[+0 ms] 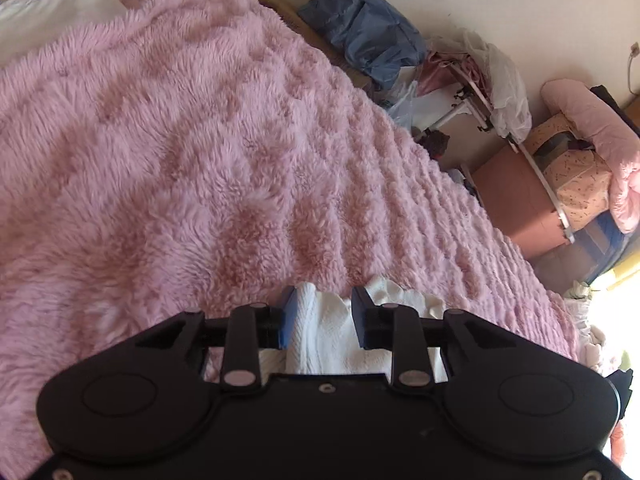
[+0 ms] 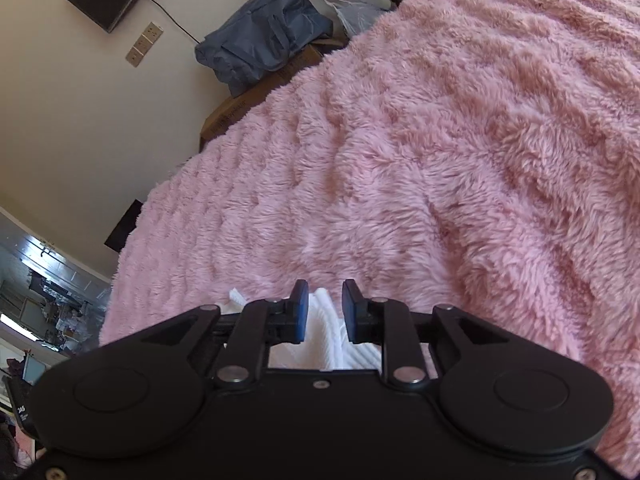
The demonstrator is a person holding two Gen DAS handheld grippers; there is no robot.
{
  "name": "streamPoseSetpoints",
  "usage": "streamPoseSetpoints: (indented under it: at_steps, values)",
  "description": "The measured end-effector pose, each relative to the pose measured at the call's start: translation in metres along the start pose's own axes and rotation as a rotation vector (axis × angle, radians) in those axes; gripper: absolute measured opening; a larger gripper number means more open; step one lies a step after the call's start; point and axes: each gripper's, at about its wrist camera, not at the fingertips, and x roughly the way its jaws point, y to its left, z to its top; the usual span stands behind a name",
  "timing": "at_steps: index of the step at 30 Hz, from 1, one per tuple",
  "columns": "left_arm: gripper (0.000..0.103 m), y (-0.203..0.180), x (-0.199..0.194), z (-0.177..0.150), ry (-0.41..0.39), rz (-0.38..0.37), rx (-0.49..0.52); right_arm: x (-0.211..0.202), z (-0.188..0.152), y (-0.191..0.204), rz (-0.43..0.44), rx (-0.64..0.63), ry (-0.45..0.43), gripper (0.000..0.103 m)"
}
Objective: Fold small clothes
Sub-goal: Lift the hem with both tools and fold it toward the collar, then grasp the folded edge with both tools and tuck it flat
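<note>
left gripper point(image 1: 322, 312) jaws parted, white garment point(image 1: 328, 332) bunched between them. right gripper point(image 2: 325, 308) jaws parted around the same white cloth; long axis not discernible. pink blanket point(image 1: 180, 140) ahead.

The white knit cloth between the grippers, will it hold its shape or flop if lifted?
Likely floppy: the white knit cloth already bunches in soft folds. Probably light, being thin. Its ribbed texture should grip rather than slip.
</note>
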Motion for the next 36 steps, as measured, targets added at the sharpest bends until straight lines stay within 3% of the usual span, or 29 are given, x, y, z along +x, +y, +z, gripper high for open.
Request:
streamPoseSetpoints:
  at_steps: [2, 5, 10, 15, 19, 23, 30, 31, 33, 34, 36]
  values:
    - [0.030, -0.003, -0.022, -0.016, 0.010, -0.044, 0.039, -0.022, -0.021, 0.001, 0.048, -0.035, 0.033, 0.021]
    - [0.033, -0.006, -0.057, -0.056, 0.058, -0.046, 0.139, -0.054, -0.058, 0.002, 0.063, -0.135, 0.077, 0.021]
    - [0.033, -0.017, -0.090, -0.134, 0.154, 0.047, 0.326, -0.088, -0.113, 0.022, -0.034, -0.388, 0.160, 0.021]
    - [0.036, -0.021, -0.109, -0.187, 0.162, 0.001, 0.422, -0.106, -0.144, 0.035, -0.055, -0.477, 0.200, 0.023]
    - [0.036, -0.022, -0.111, -0.201, 0.136, 0.013, 0.444, -0.107, -0.157, 0.044, -0.122, -0.554, 0.171, 0.039]
    - [0.036, -0.024, -0.100, -0.194, 0.147, 0.011, 0.405, -0.101, -0.161, 0.048, -0.159, -0.564, 0.186, 0.039]
    - [0.035, -0.029, -0.080, -0.185, 0.174, 0.076, 0.374, -0.089, -0.163, 0.050, -0.183, -0.512, 0.211, 0.039]
    - [0.035, -0.028, -0.077, -0.185, 0.183, 0.069, 0.366, -0.087, -0.162, 0.050, -0.179, -0.507, 0.220, 0.036]
    - [0.031, -0.028, -0.073, -0.186, 0.206, 0.049, 0.338, -0.086, -0.165, 0.053, -0.181, -0.505, 0.230, 0.016]
    - [0.030, -0.028, -0.071, -0.186, 0.210, 0.054, 0.327, -0.083, -0.165, 0.054, -0.190, -0.511, 0.230, 0.013]
    - [0.007, -0.026, -0.070, -0.185, 0.225, 0.045, 0.295, -0.084, -0.165, 0.052, -0.187, -0.486, 0.224, 0.011]
